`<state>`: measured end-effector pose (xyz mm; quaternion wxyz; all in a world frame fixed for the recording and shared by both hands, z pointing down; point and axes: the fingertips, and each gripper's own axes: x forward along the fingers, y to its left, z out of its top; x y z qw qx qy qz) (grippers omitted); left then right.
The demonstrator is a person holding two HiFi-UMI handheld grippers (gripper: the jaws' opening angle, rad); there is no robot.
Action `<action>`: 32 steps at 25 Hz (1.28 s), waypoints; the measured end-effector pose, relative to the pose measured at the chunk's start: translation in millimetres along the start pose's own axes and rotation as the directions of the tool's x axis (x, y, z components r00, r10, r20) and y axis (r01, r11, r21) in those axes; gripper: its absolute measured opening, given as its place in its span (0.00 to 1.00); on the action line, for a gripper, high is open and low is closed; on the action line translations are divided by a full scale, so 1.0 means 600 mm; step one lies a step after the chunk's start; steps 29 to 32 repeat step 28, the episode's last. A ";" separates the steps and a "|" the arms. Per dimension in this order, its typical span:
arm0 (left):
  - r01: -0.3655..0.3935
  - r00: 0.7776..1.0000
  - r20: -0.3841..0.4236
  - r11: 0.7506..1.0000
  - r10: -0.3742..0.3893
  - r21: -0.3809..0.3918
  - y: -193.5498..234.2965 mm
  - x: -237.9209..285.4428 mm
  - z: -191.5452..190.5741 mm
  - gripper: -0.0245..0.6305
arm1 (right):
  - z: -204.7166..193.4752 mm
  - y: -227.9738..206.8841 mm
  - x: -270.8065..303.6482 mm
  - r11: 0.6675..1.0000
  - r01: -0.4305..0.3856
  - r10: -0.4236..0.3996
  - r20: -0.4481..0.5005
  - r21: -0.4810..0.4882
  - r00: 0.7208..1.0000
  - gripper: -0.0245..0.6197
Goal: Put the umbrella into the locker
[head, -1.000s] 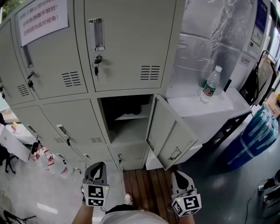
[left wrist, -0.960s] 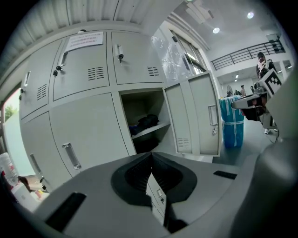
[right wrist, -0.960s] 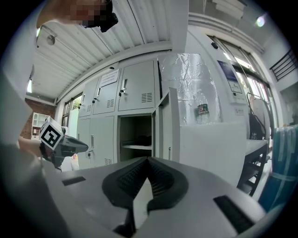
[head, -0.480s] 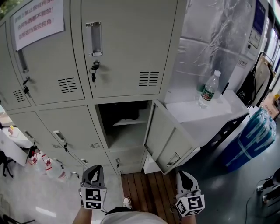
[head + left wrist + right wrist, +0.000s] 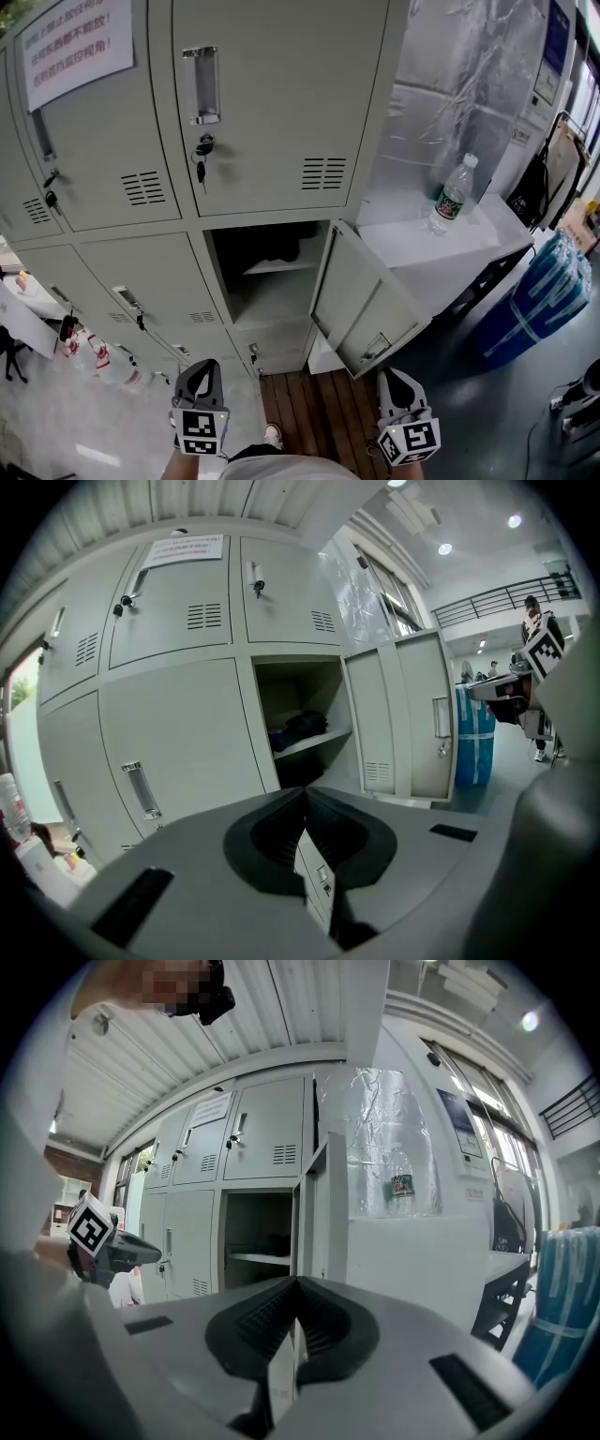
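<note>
The open locker [image 5: 272,281] sits in the middle row, its door [image 5: 361,305] swung out to the right. A dark folded umbrella [image 5: 272,246] lies on the shelf inside; it also shows in the left gripper view as a dark bundle [image 5: 302,728] on that shelf. My left gripper [image 5: 202,366] is low at the bottom left, well short of the locker, shut with nothing in it. My right gripper [image 5: 390,375] hangs level with it at the bottom right, below the door, also shut and empty. Its own view looks at the locker opening [image 5: 258,1237].
A clear water bottle [image 5: 452,195] stands on a white table [image 5: 478,239] right of the lockers. A blue bundle [image 5: 539,300] leans on the floor at the far right. Keys hang from the upper locker [image 5: 200,155]. A wooden pallet [image 5: 319,403] lies underfoot.
The head view has shifted slightly, so the lockers sit a little differently in the picture. Both grippers stay shut and low in front of the locker; the umbrella has not moved.
</note>
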<state>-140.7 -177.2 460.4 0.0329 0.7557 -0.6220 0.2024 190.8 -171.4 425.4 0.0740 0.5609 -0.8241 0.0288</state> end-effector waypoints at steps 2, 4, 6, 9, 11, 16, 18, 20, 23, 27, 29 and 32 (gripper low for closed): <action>-0.002 1.000 -0.003 1.000 0.002 -0.004 0.004 0.002 -0.005 0.07 | -0.001 0.005 0.003 1.000 -0.005 0.005 0.001 -0.003 1.000 0.06; 0.000 1.000 -0.007 1.000 0.000 -0.020 0.008 0.004 -0.009 0.07 | -0.001 0.009 0.007 1.000 -0.007 0.007 0.004 -0.005 1.000 0.06; -0.001 1.000 -0.007 1.000 0.001 -0.024 0.011 0.005 -0.010 0.07 | 0.002 0.013 0.011 1.000 -0.015 0.015 0.006 -0.008 1.000 0.06; -0.006 1.000 -0.001 1.000 0.006 -0.021 0.016 0.008 -0.009 0.07 | 0.005 0.020 0.018 1.000 -0.025 0.026 0.009 -0.015 1.000 0.06; -0.011 1.000 0.003 1.000 0.011 -0.023 0.022 0.011 -0.009 0.07 | 0.004 0.022 0.022 1.000 -0.025 0.025 0.014 -0.013 1.000 0.06; -0.012 1.000 0.000 1.000 0.012 -0.019 0.028 0.013 -0.010 0.07 | 0.000 0.025 0.028 1.000 -0.022 0.022 0.012 -0.002 1.000 0.06; -0.010 1.000 -0.002 1.000 0.010 -0.019 0.029 0.013 -0.009 0.07 | 0.001 0.027 0.030 1.000 -0.024 0.024 0.014 -0.002 1.000 0.06; -0.008 1.000 -0.001 1.000 0.008 -0.017 0.029 0.014 -0.009 0.07 | 0.000 0.029 0.033 1.000 -0.027 0.027 0.016 0.000 1.000 0.06; -0.007 1.000 -0.003 1.000 0.007 -0.010 0.031 0.014 -0.009 0.07 | -0.004 0.031 0.036 1.000 -0.025 0.025 0.012 0.010 1.000 0.06; -0.008 1.000 -0.006 1.000 0.008 -0.011 0.033 0.015 -0.009 0.07 | -0.005 0.036 0.041 0.999 -0.038 0.038 0.015 0.009 0.999 0.06; -0.009 1.000 -0.006 1.000 0.009 -0.012 0.033 0.016 -0.009 0.07 | -0.005 0.037 0.042 0.999 -0.041 0.041 0.016 0.009 0.999 0.06; -0.009 1.000 -0.006 1.000 0.009 -0.012 0.033 0.016 -0.009 0.07 | -0.005 0.037 0.042 0.999 -0.041 0.041 0.016 0.009 0.999 0.06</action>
